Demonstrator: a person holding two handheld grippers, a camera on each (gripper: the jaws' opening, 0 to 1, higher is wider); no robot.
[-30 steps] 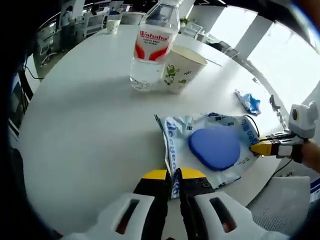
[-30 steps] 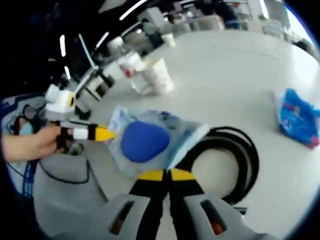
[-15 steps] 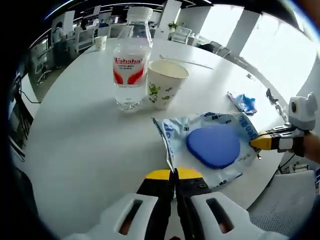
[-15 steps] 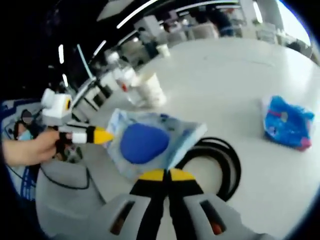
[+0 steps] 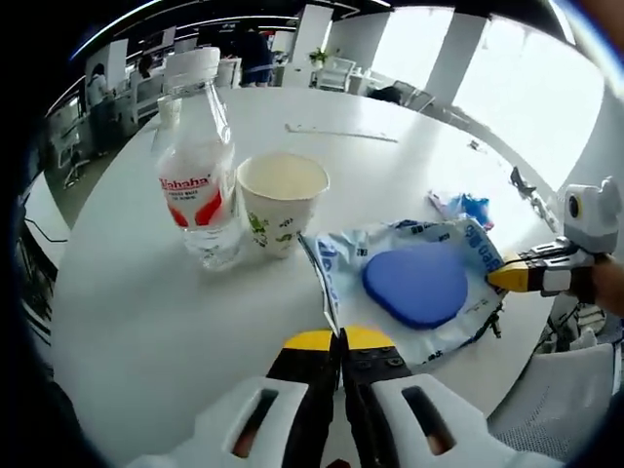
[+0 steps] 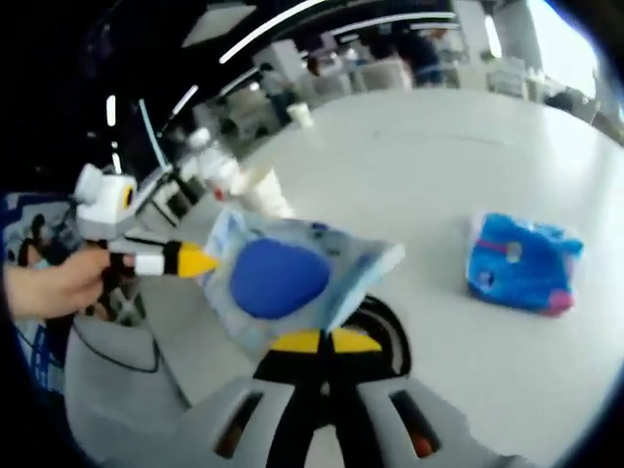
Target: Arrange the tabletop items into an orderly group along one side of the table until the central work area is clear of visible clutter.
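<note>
A clear plastic packet (image 5: pixel 441 261) with a blue oval pad (image 5: pixel 416 287) inside is held between both grippers. My left gripper (image 5: pixel 339 341) is shut on its near edge, and my right gripper (image 5: pixel 500 280) pinches the opposite edge from the right. In the right gripper view the same packet (image 6: pixel 343 276) hangs over the table with my right gripper (image 6: pixel 317 341) shut on it and the left gripper (image 6: pixel 203 261) clamped on its far side. A water bottle (image 5: pixel 195 185) and a paper cup (image 5: pixel 281 200) stand upright side by side just left of the packet.
A small blue wrapped pack (image 6: pixel 522 273) lies on the white round table (image 5: pixel 146 322) to the right. A black cable coil (image 6: pixel 385 317) lies partly under the packet. A hand (image 6: pixel 49 288) holds the left gripper. A thin white strip (image 5: pixel 341 134) lies far back. A grey chair (image 5: pixel 556 390) stands at the table edge.
Both views have swung. The bottle and cup now sit lower and further left in the left gripper view. The packet now covers more of the cable. Both grippers keep their hold.
</note>
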